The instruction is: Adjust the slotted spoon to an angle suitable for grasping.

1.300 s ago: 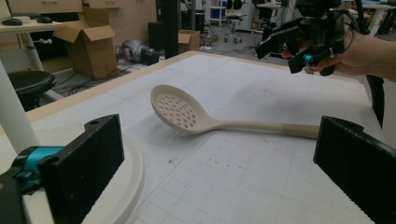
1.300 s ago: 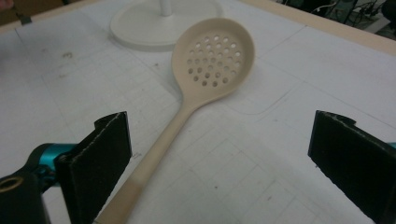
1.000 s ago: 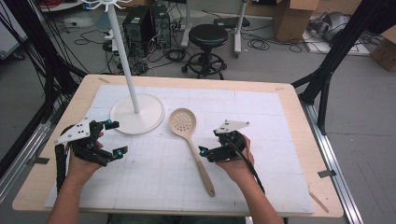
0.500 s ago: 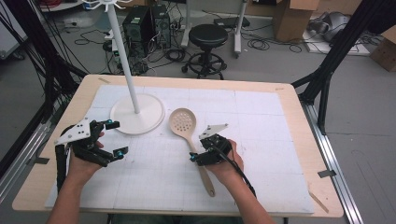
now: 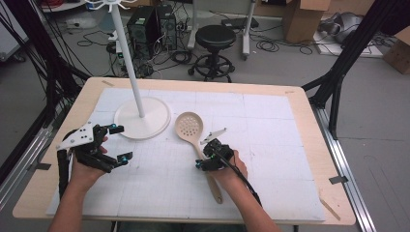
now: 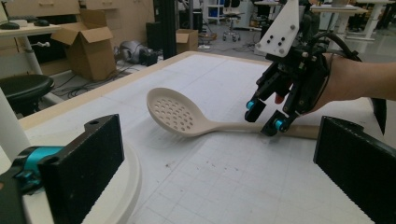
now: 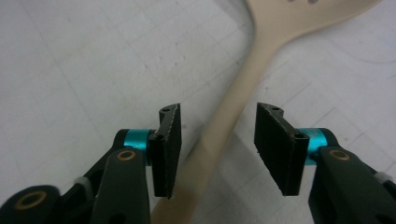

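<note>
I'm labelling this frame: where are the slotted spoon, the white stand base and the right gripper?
slotted spoon [image 5: 189,126]: high view, on its perforated bowl.
white stand base [image 5: 153,117]: high view, on the bare disc.
right gripper [image 7: 217,147]: right gripper view, midway between its fingertips.

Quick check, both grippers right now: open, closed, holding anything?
Left gripper: open, holding nothing, beside the stand base.
Right gripper: open, jaws straddling the slotted spoon handle, not yet shut on it.
</note>
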A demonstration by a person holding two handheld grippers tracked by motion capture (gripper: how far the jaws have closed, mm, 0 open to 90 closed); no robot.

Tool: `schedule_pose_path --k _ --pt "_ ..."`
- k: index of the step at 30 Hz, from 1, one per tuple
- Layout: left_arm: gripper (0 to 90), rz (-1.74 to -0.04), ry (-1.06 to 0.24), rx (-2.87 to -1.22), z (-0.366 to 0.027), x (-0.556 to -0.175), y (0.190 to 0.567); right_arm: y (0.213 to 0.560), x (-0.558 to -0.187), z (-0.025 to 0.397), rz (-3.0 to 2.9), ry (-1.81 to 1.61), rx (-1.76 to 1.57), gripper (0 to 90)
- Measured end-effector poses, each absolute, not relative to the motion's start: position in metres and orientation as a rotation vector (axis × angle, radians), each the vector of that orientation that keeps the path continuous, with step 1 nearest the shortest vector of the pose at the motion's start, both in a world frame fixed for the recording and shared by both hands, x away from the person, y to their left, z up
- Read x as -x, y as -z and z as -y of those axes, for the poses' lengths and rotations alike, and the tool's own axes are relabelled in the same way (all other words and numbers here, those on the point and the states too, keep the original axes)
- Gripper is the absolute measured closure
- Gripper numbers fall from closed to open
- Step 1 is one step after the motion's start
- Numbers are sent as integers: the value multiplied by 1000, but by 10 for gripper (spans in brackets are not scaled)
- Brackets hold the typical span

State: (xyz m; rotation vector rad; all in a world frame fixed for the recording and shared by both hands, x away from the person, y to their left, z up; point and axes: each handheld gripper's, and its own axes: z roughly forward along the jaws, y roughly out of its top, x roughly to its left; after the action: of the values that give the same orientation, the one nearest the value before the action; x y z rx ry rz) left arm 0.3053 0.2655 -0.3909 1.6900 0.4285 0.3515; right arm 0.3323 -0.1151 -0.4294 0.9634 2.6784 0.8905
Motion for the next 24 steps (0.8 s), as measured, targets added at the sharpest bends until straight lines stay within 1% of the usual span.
schedule_pose_path --k 3,4,8,14,22,24 --pt "23 -427 -352 -1691 -266 -306 391 430 -331 114 -2678 -873 -945 545" --pt "23 -427 -353 -1689 -265 -306 390 430 -330 113 -2678 -870 -933 570" --pt "23 -428 -351 -1694 -265 -305 391 430 -331 114 -2681 -876 -938 588" --pt "23 -426 -348 -1698 -264 -306 391 429 -332 118 -2693 -876 -946 647" --pt "23 -427 -350 -1693 -266 -305 391 428 -330 120 -2734 -883 -918 694" --pt "23 -428 -346 -1696 -266 -305 391 428 -328 121 -2766 -896 -887 722"
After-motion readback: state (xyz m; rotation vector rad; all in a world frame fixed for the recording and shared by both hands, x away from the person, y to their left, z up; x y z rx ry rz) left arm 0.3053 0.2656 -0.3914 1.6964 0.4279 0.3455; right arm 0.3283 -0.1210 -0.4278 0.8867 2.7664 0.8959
